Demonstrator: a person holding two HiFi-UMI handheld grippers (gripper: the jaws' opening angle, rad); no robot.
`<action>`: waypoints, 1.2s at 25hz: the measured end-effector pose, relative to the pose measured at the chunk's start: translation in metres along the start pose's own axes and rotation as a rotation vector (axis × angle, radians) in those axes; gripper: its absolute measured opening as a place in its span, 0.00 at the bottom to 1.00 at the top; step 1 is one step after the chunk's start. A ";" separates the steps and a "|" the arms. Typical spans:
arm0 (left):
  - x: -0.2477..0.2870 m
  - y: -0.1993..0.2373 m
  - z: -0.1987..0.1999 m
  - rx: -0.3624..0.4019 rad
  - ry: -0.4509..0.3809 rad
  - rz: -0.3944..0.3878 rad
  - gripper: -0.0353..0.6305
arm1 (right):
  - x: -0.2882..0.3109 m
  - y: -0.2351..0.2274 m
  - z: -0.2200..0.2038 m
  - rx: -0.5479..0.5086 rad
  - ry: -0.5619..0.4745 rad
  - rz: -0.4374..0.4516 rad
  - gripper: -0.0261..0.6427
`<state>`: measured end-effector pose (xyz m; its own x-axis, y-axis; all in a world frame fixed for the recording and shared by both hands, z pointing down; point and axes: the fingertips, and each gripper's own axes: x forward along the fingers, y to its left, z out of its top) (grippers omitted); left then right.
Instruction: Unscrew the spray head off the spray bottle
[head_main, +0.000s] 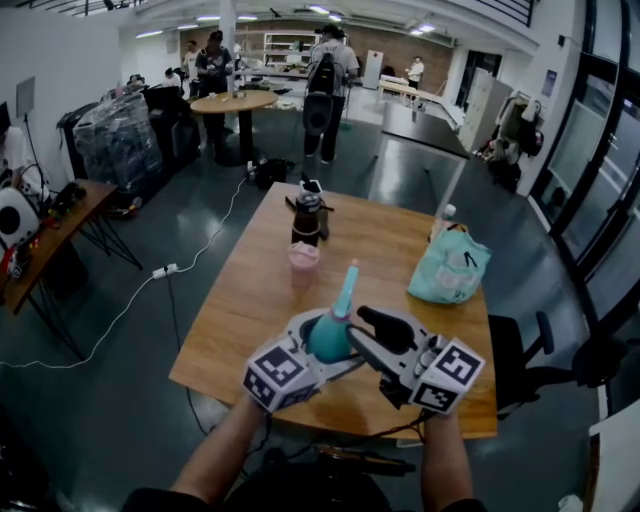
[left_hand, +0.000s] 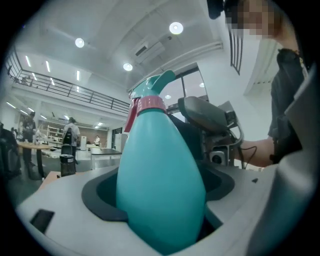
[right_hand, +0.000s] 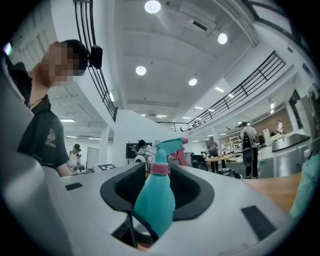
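A teal spray bottle (head_main: 332, 337) with a pink collar (left_hand: 150, 104) and a teal spray head (head_main: 347, 285) is held up over the wooden table (head_main: 400, 250), head pointing up. My left gripper (head_main: 315, 350) is shut on the bottle's body, which fills the gap between its jaws in the left gripper view (left_hand: 160, 200). My right gripper (head_main: 357, 325) comes in from the right, open. In the right gripper view the bottle (right_hand: 155, 195) stands between its wide jaws with the spray head (right_hand: 167, 146) above them. The bottle's base is hidden.
On the table behind stand a dark flask (head_main: 308, 215) and a pink cup (head_main: 303, 258), with a teal bag (head_main: 450, 268) at the right. An office chair (head_main: 540, 350) stands right of the table. People stand far back in the room.
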<state>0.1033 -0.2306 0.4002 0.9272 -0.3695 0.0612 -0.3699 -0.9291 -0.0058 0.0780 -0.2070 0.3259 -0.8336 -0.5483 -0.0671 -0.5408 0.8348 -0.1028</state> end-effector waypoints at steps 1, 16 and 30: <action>0.001 0.004 -0.002 0.006 0.007 0.030 0.69 | 0.002 -0.002 -0.002 -0.006 0.010 -0.038 0.27; 0.005 0.020 -0.018 0.022 0.071 0.149 0.69 | 0.023 -0.013 -0.013 -0.018 0.083 -0.283 0.27; 0.005 0.017 -0.017 0.024 0.078 0.139 0.69 | 0.025 -0.016 -0.015 -0.073 0.114 -0.305 0.27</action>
<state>0.1007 -0.2481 0.4176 0.8593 -0.4933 0.1351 -0.4922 -0.8694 -0.0438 0.0638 -0.2333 0.3405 -0.6371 -0.7678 0.0680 -0.7705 0.6368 -0.0294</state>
